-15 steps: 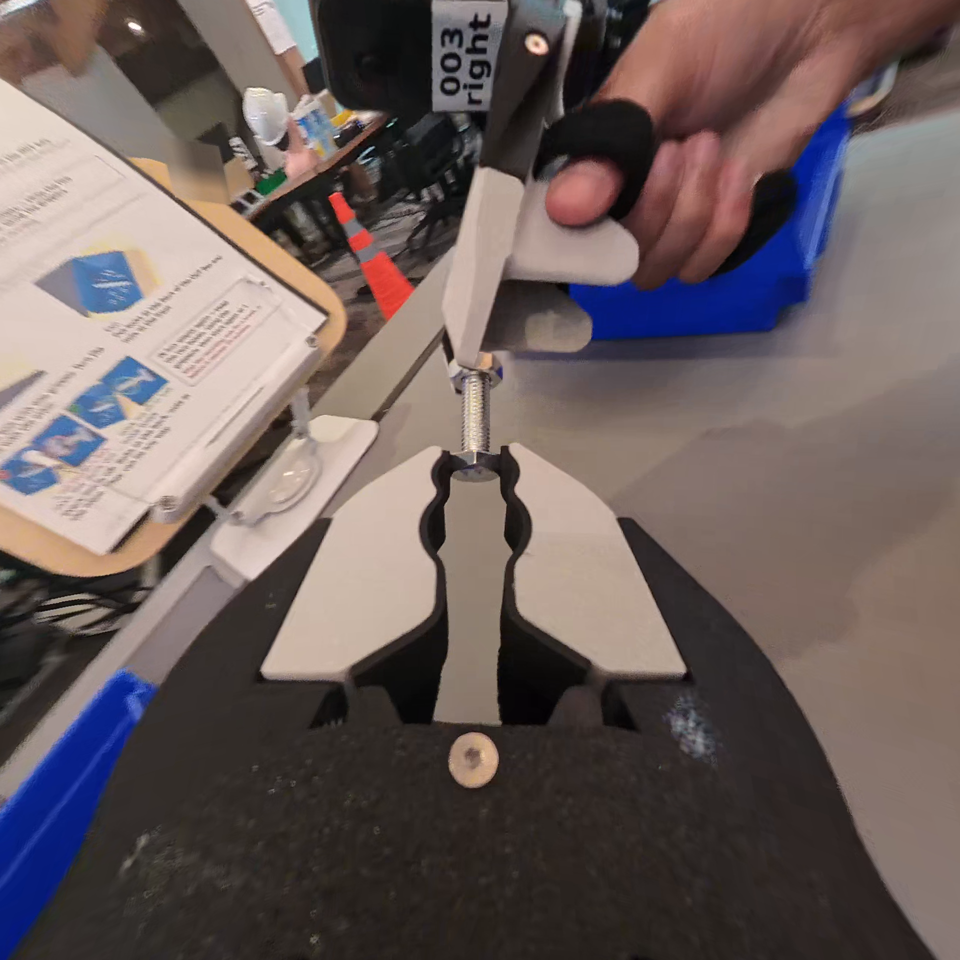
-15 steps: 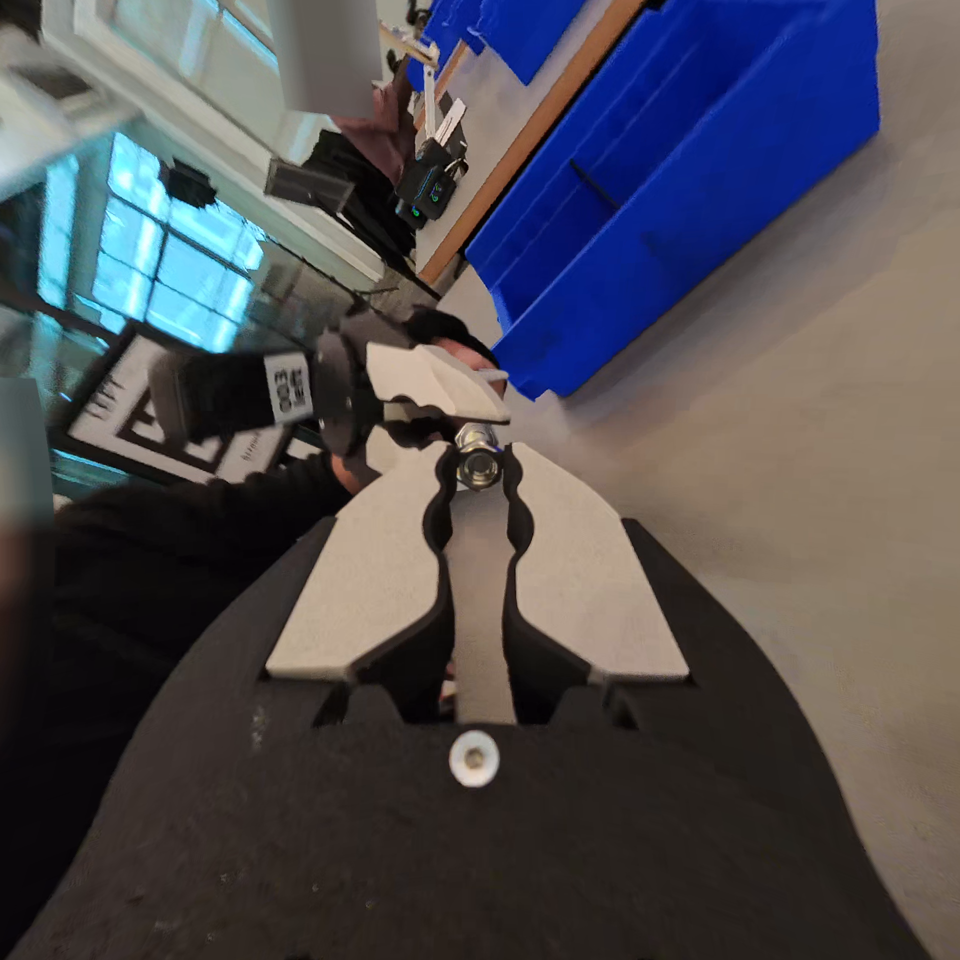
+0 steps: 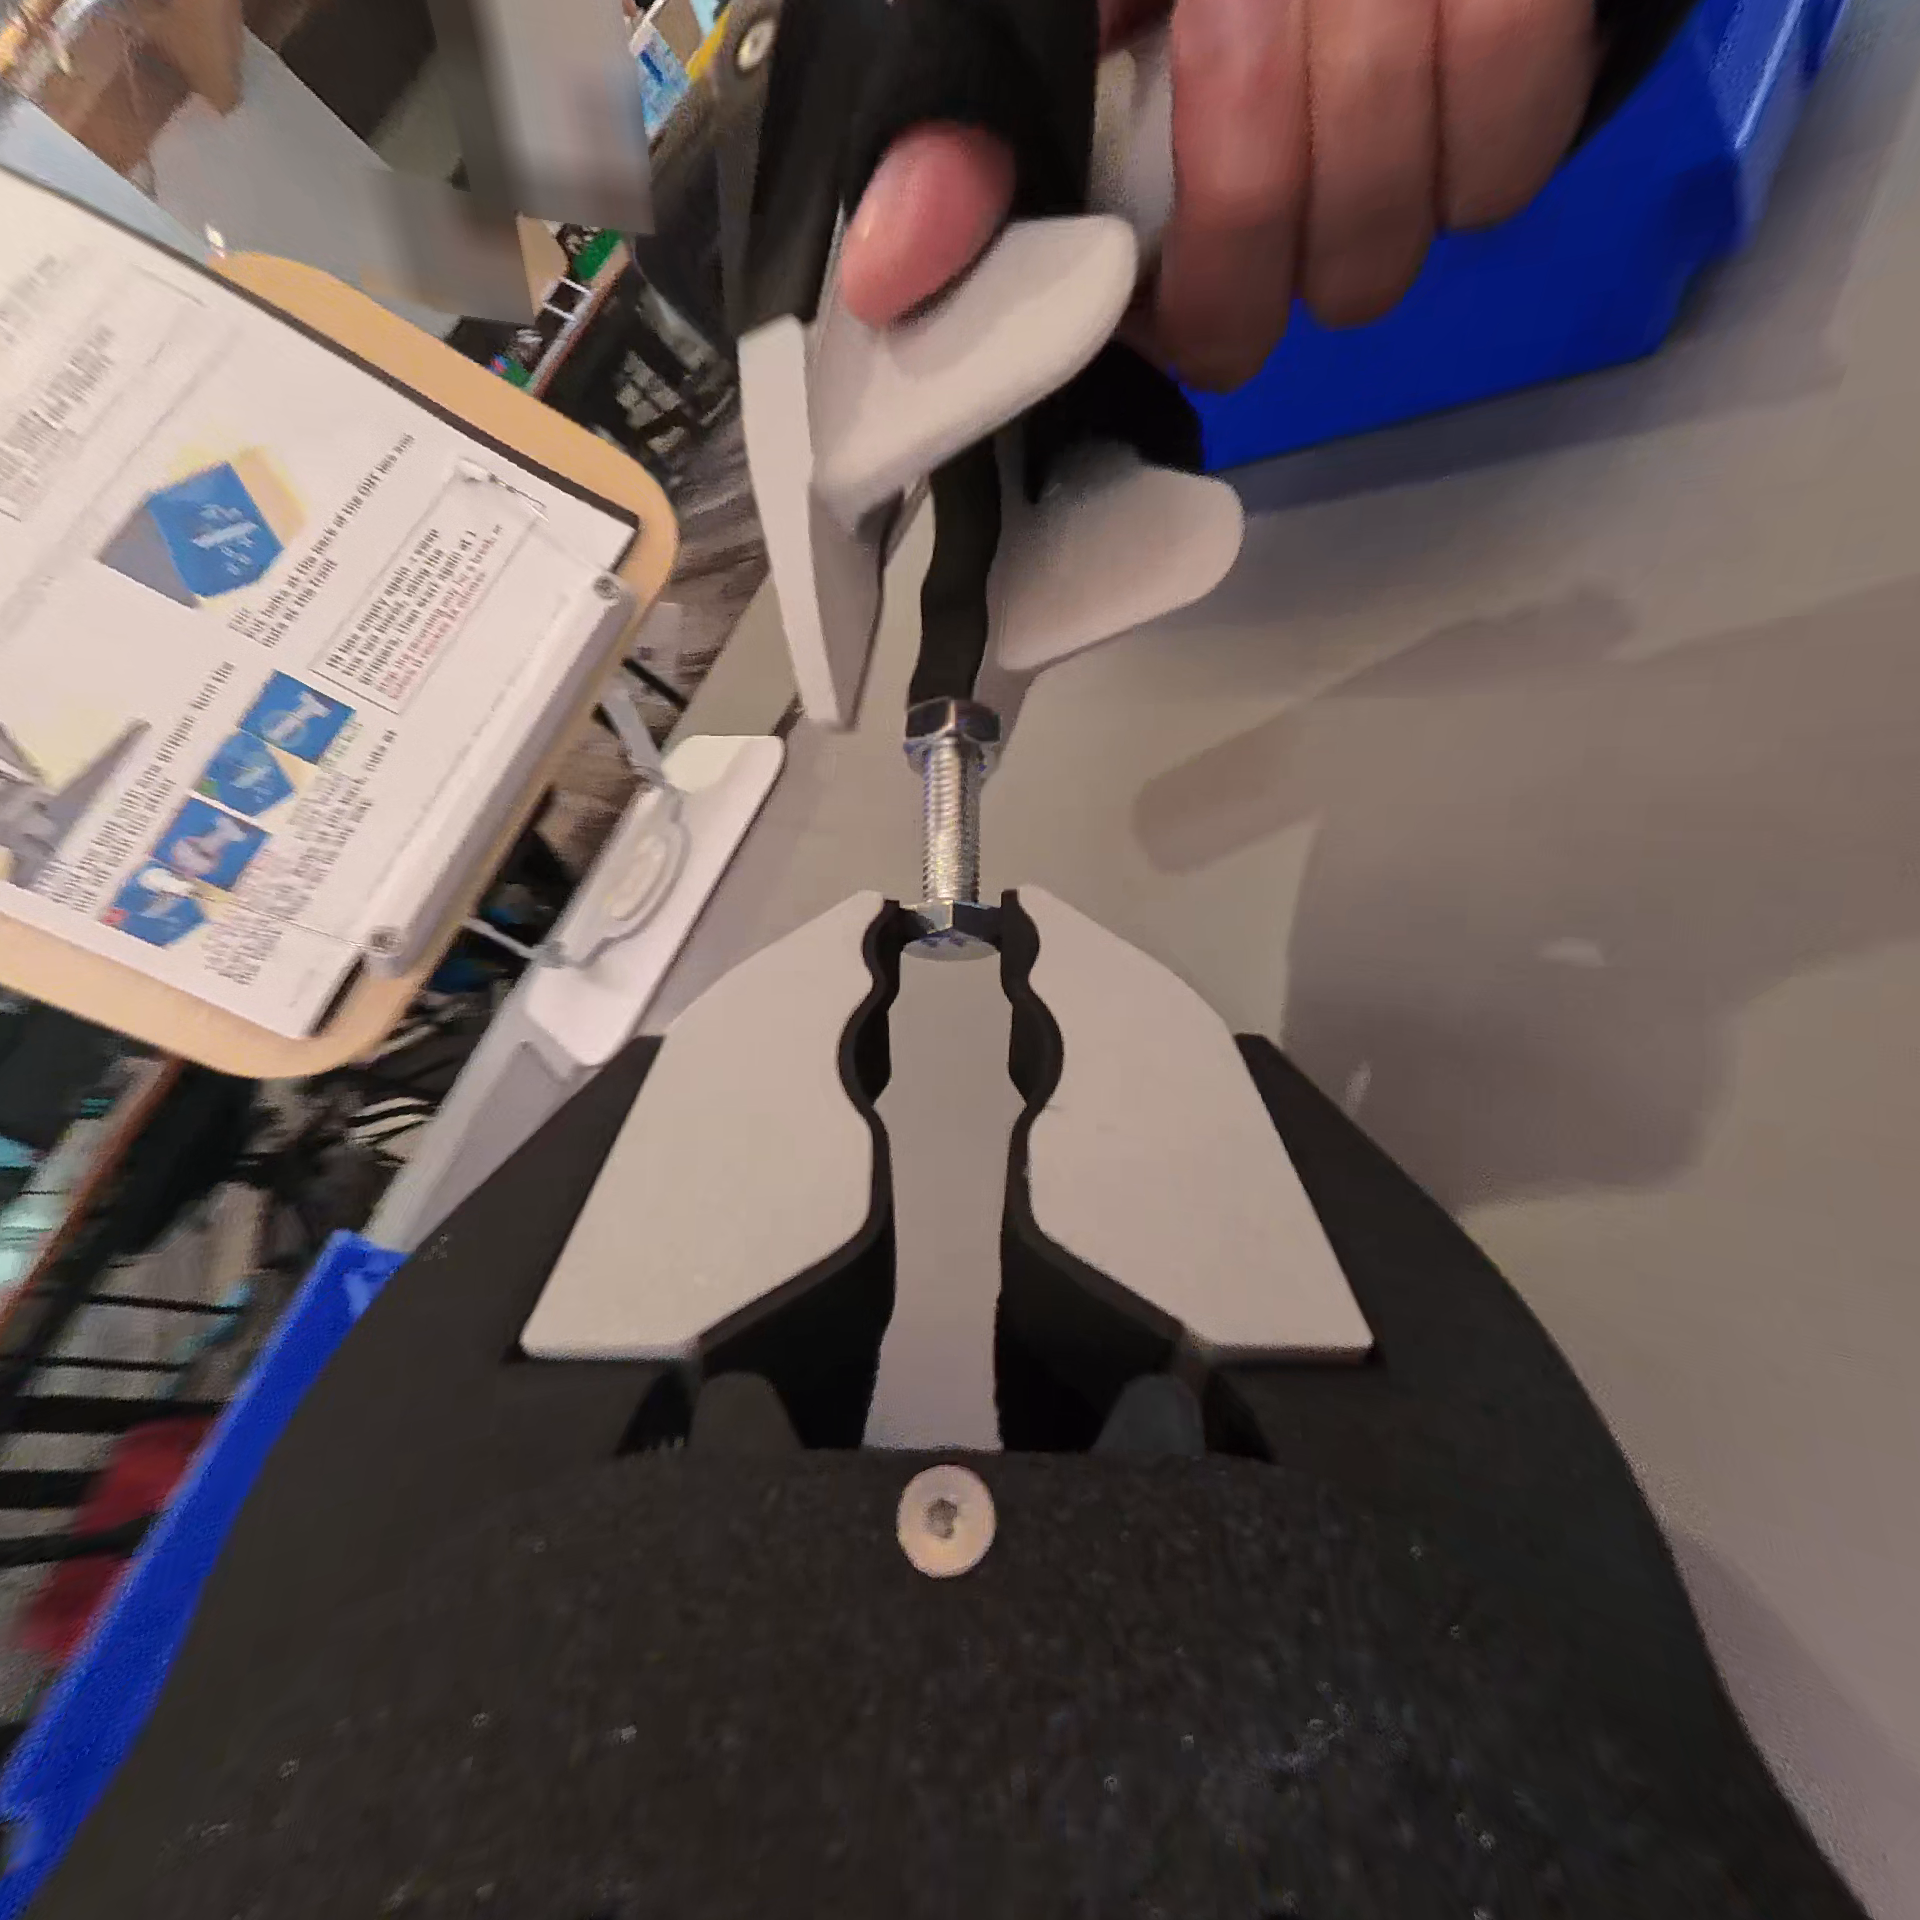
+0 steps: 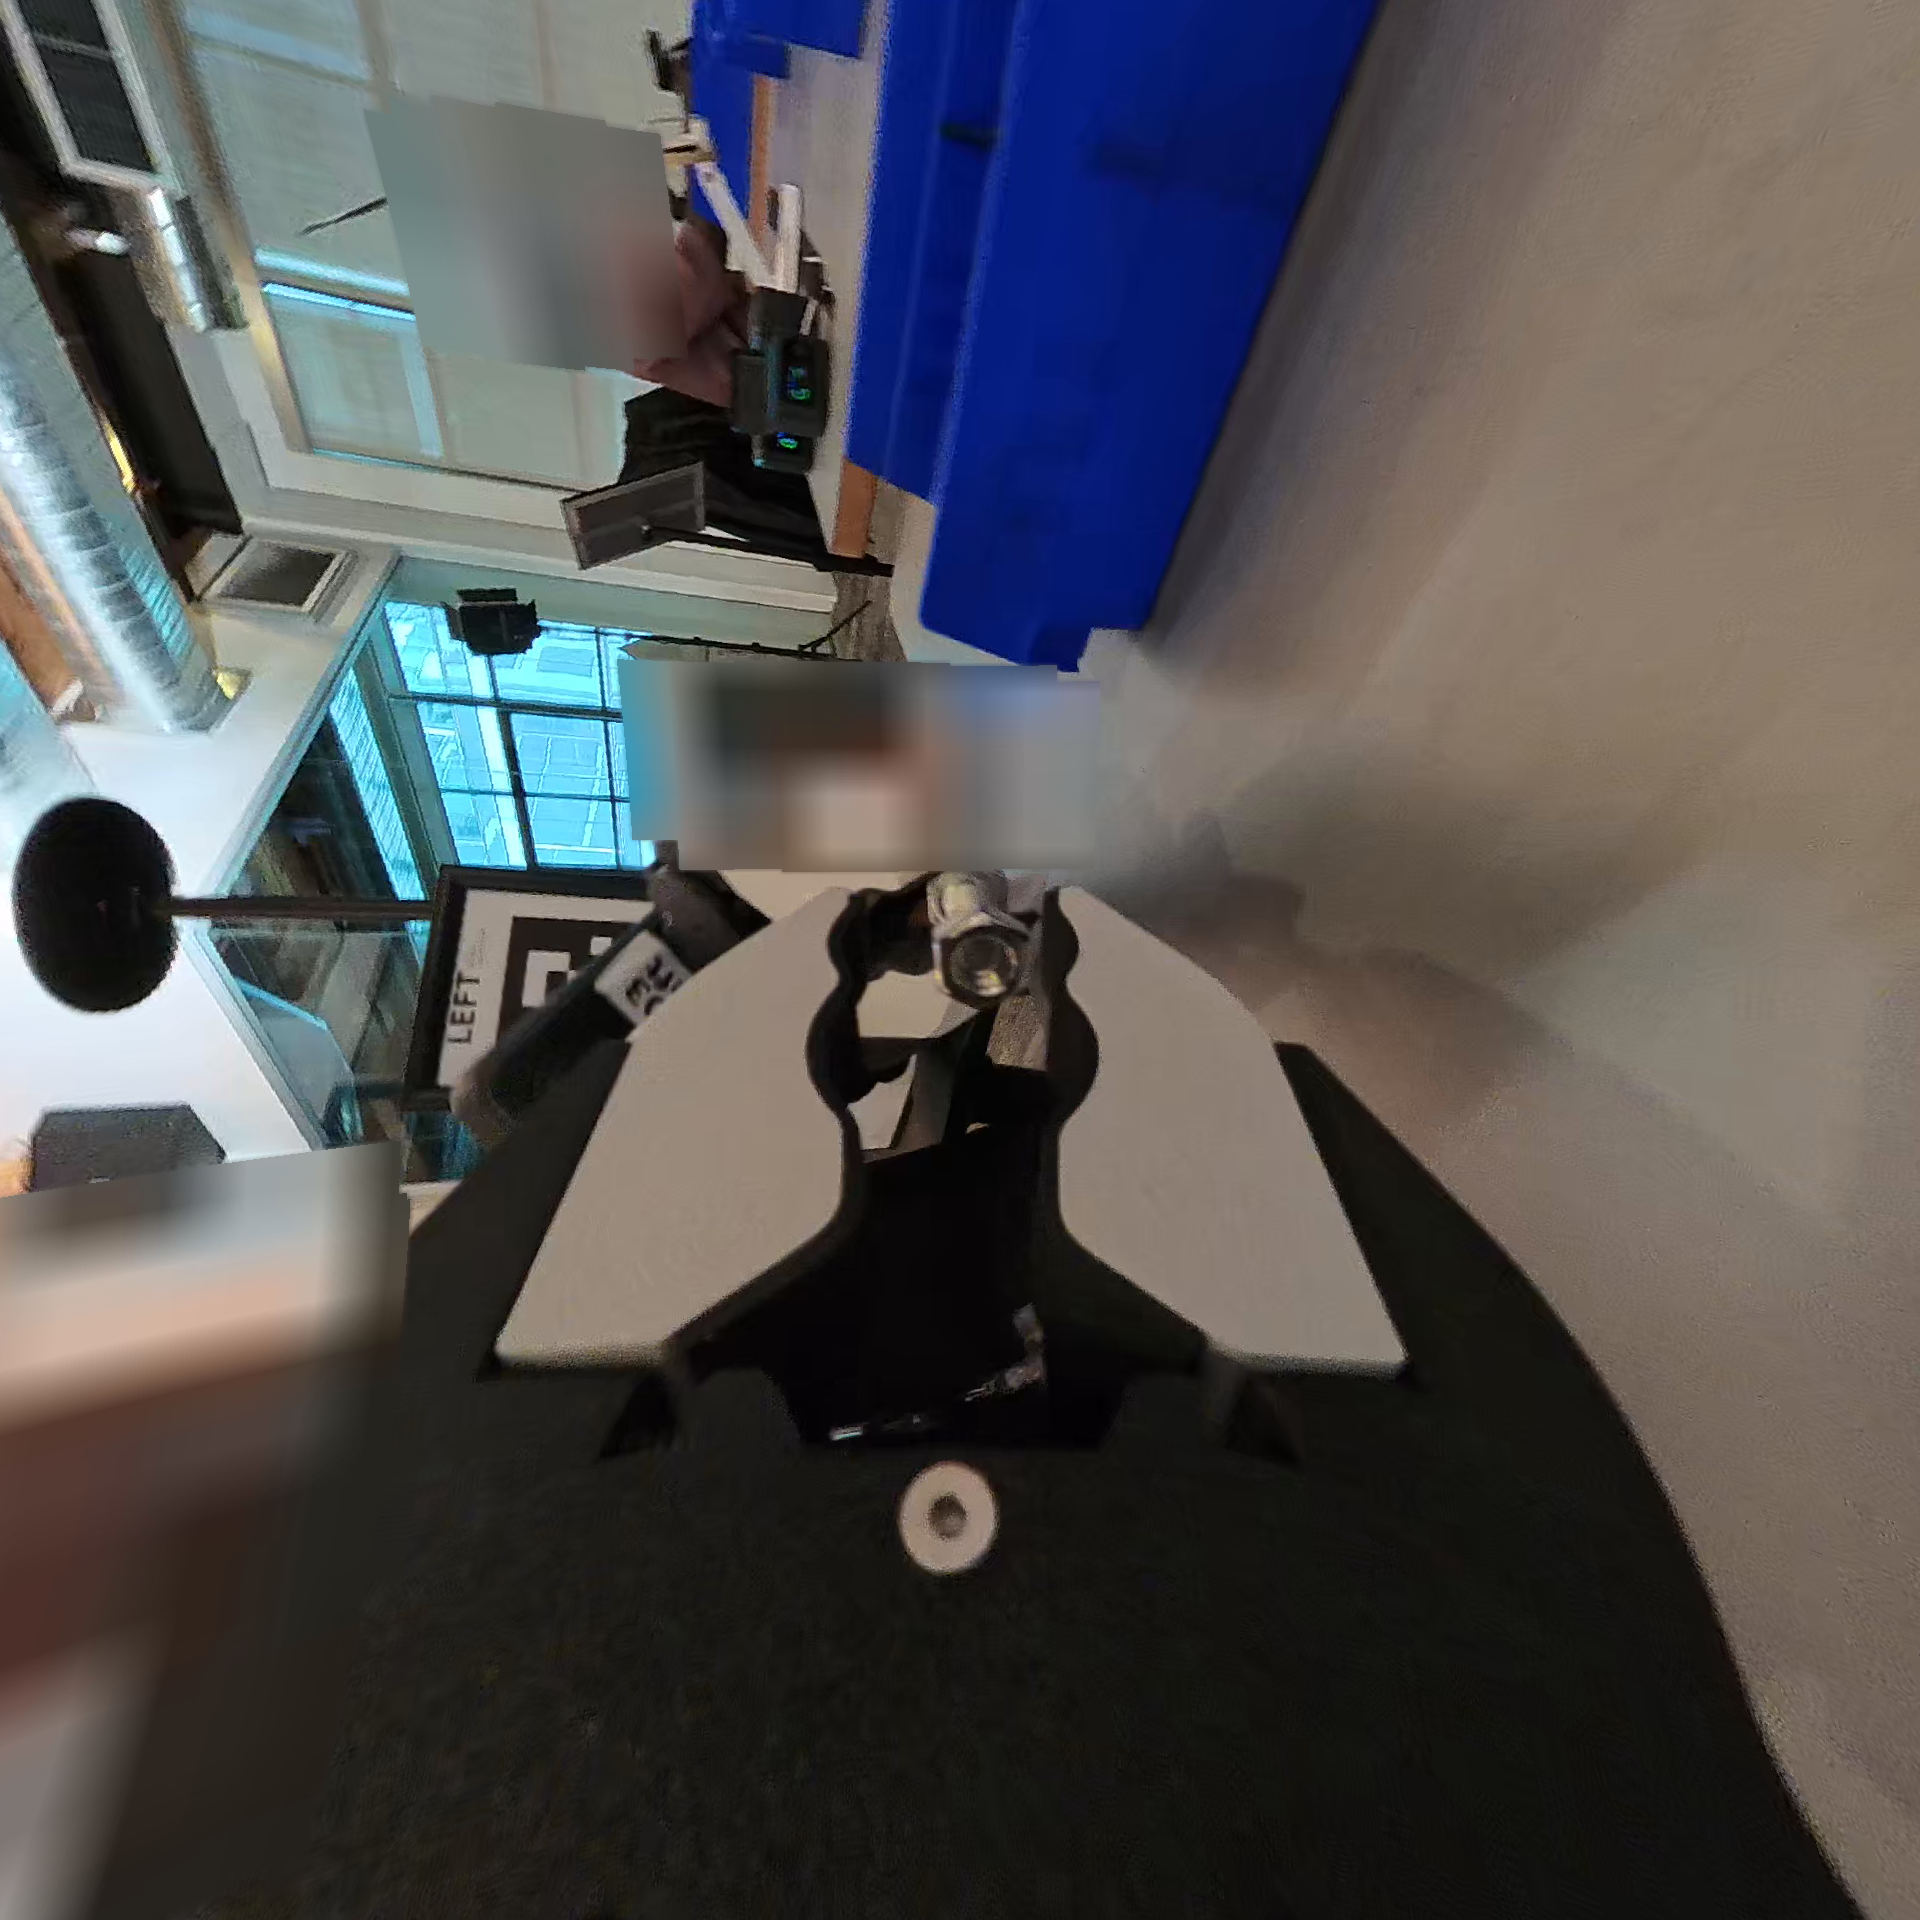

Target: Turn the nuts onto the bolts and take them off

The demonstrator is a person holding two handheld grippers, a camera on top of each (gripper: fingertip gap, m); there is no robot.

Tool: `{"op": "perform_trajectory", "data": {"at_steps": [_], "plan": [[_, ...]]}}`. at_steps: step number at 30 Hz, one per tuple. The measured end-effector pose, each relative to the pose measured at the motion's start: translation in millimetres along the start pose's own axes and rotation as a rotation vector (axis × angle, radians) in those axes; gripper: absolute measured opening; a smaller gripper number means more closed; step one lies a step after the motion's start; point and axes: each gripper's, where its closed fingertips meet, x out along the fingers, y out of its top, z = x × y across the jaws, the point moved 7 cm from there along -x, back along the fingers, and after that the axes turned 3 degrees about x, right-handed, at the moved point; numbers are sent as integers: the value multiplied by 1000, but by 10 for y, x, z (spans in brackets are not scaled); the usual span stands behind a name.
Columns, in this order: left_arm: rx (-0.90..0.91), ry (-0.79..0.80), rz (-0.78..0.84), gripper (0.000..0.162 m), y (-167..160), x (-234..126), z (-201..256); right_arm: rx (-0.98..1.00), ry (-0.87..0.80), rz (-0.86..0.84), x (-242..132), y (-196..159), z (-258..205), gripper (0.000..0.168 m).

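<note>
The left gripper [image 3: 951,920] is clamped on the hexagonal head of a silver bolt [image 3: 952,831], pinching it right at the fingertips, so the threaded shank stands out ahead of the fingers, above the grey desk [image 3: 1558,883] and not resting on it. At the far end of the shank sits a silver nut [image 3: 952,724].

From the left wrist view the right gripper [image 3: 914,696] comes down from above, held by a hand [image 3: 1299,177], with its grey fingers [image 3: 805,540] spread to either side of the nut and a gap visible between them and the metal (one finger ends just beside the nut, not on it). The right wrist view shows what the other cannot: the end of the bolt and the nut [image 4: 977,940] seen head-on, lying between the parted fingertips of the right gripper [image 4: 951,935], closer to the right-hand one; whether it touches that finger cannot be told.

Only the left wrist view shows the clipboard [image 3: 312,582] with a printed sheet standing past the desk's left edge. A blue bin [image 3: 1558,291] sits on the desk behind the hand; the right wrist view shows it [image 4: 1091,343] too.
</note>
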Motion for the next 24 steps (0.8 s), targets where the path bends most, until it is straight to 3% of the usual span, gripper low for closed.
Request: {"op": "perform_trajectory", "data": {"at_steps": [5,7,9,12,17,24], "plan": [[-376,-198,183,17,19,-127,29,-379,30,119,-143,-31,-169,45],[-621,-311,298,17,19,-171,42,-543,67,235,-176,-129,-204,51],[-822,-378,426,17,-9,-198,25,-670,126,391,-160,-269,-203,68],[-1043,-487,566,17,-68,-198,-1,-756,296,578,-33,-527,-136,82],[-1109,-660,619,17,-38,-164,136,-733,410,615,244,-685,-71,95],[-1115,-646,608,17,-45,-150,111,-828,496,631,241,-817,-200,88]]}}
